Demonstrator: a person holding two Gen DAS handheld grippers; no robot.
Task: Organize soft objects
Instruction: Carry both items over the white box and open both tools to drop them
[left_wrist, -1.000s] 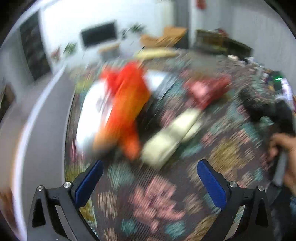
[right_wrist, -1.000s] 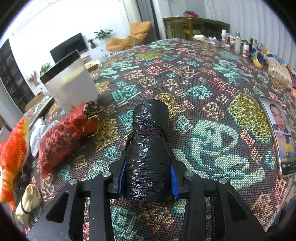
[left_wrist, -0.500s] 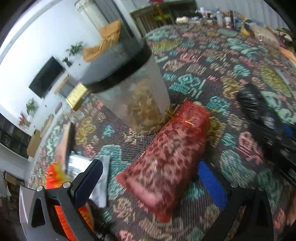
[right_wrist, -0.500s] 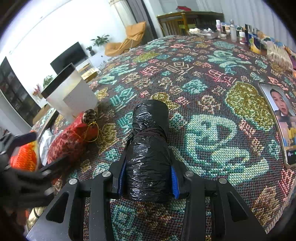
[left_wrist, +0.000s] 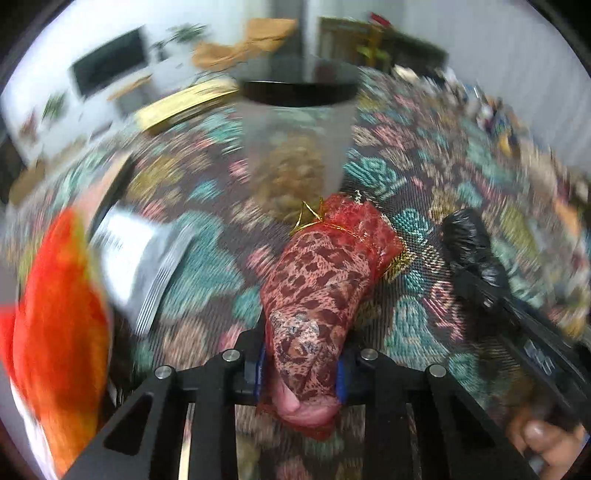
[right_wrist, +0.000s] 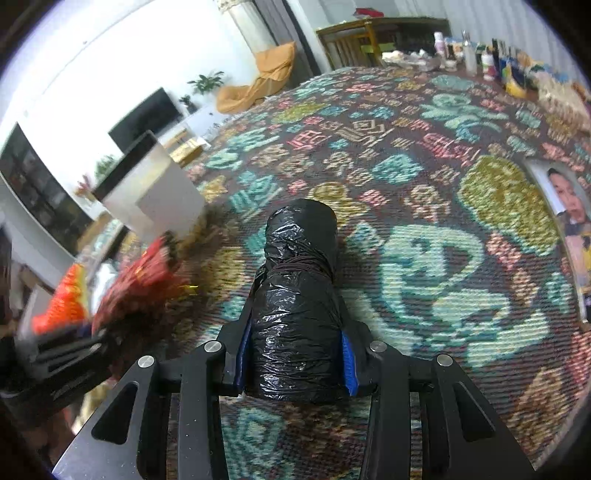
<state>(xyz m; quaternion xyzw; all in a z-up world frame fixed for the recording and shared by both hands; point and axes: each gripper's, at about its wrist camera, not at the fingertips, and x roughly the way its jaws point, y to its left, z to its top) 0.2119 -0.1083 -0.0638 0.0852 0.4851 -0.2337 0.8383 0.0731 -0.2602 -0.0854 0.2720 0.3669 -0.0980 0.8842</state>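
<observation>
My left gripper (left_wrist: 300, 373) is shut on a red mesh pouch (left_wrist: 325, 280) with a gold drawstring; its far end points at a translucent bin (left_wrist: 297, 129) with a black rim. My right gripper (right_wrist: 295, 363) is shut on a roll of black plastic bags (right_wrist: 299, 295) and holds it just over the patterned tablecloth (right_wrist: 424, 229). The roll also shows at the right of the left wrist view (left_wrist: 469, 243). The pouch appears blurred at the left of the right wrist view (right_wrist: 140, 280). An orange fish plush (left_wrist: 55, 332) lies at the left.
A silver foil packet (left_wrist: 144, 254) lies beside the plush. The bin shows in the right wrist view (right_wrist: 151, 192). A tablet with a face on its screen (right_wrist: 565, 206) lies at the right edge. Bottles and boxes (right_wrist: 495, 62) crowd the far end of the table.
My left gripper has closed on the red pouch, which lay between its open fingers half a second ago. The right gripper has stayed put with the black roll.
</observation>
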